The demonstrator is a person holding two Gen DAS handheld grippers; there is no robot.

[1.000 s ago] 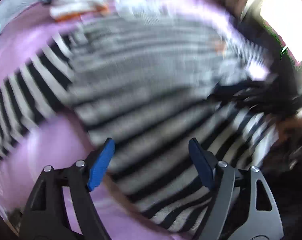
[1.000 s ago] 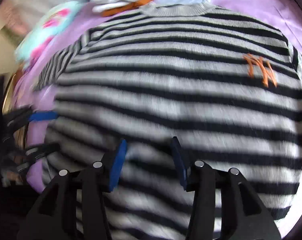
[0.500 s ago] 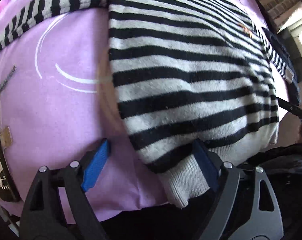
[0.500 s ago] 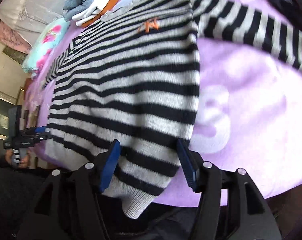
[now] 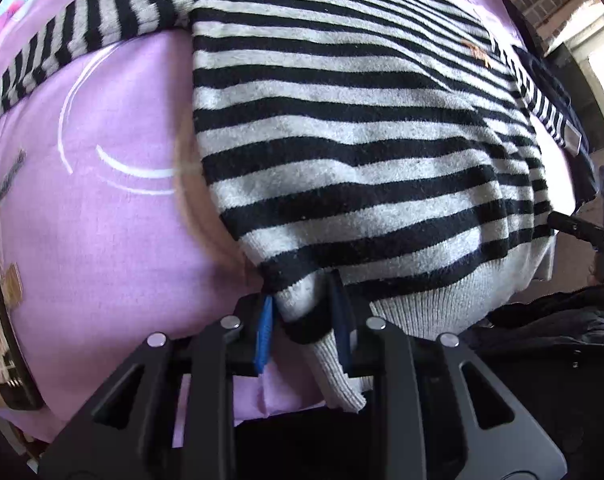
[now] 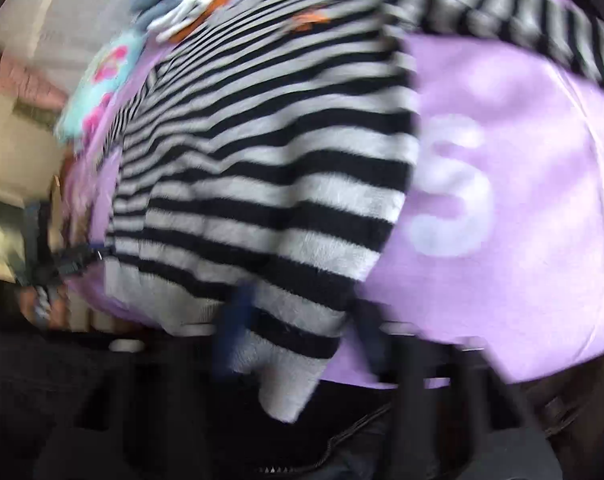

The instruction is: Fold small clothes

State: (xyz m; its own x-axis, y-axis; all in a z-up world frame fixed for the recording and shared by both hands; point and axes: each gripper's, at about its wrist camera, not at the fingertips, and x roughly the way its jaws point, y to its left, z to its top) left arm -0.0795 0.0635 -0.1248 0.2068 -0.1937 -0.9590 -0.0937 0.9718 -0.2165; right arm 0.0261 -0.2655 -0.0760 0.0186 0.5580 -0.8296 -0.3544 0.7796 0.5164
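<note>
Pinching sweater (image 5: pixel 341 140) hem corner btwn left tongs (image 5: pixel 303 326), purple sheet (image 5: pixel 102 220) beneath

Left wrist view sharp and daylit with fisheye-bent edges; right wrist view smeared by motion blur.

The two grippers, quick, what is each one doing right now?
Left gripper: closed on the hem corner of the striped sweater.
Right gripper: around the sweater's other hem corner, but too blurred to tell whether it has closed.
</note>
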